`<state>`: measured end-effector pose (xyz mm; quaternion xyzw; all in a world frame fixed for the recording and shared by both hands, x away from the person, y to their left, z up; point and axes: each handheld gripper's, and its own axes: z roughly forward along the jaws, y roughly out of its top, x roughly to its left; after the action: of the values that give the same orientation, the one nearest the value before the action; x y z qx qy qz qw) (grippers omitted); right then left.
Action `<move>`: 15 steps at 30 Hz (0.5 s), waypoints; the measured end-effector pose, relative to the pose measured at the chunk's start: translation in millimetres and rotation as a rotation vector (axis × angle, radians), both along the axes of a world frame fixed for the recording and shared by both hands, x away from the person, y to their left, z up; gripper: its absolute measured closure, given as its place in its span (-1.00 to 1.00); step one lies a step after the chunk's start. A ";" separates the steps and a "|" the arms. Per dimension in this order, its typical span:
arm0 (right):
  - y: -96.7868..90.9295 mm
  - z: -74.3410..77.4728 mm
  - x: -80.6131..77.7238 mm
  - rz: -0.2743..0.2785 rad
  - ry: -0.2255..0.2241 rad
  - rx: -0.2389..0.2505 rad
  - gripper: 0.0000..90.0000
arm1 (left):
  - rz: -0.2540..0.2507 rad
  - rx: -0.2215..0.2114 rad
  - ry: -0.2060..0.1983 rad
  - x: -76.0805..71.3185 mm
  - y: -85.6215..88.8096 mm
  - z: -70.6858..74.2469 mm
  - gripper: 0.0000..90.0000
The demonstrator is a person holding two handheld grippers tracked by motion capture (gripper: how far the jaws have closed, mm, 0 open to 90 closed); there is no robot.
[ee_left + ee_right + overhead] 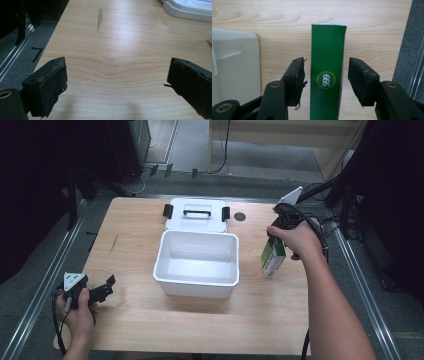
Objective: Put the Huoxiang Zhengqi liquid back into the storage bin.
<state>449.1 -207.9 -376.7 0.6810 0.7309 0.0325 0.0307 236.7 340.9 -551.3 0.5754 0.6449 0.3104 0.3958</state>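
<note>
Right claw (325, 75) poised over the upright green carton (327, 75), jaws wide on either side without touching, apparently aligned for a grasp. The carton stands on the table (260, 315) just beside the open white bin (197, 257). Left claw (116, 82) rests wide apart and idle.

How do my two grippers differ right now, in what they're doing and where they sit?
The right gripper straddles a green carton, jaws open with a gap on each side; the left gripper has only bare table between its jaws. The right is beside the white bin, on its right; the left sits at the table's near-left corner, away from it. Both are open and hand-held.
</note>
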 end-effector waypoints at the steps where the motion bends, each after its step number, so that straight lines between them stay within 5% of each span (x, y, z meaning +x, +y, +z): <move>1: -1.2 -4.6 1.5 -0.015 0.013 0.005 0.18 | 0.000 0.000 -0.001 0.1 0.0 -0.1 -0.92; 10: -2.8 -19.0 0.8 -0.011 0.023 0.023 0.38 | -0.001 0.002 0.000 0.1 -0.2 0.0 -0.92; 15: -4.2 -18.4 -2.6 0.058 0.011 0.013 0.43 | 0.000 0.002 0.000 0.2 -0.3 -0.1 -0.92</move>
<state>446.5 -212.1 -395.1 0.6599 0.7503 0.0344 0.0215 237.0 340.6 -551.4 0.5758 0.6446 0.3111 0.3951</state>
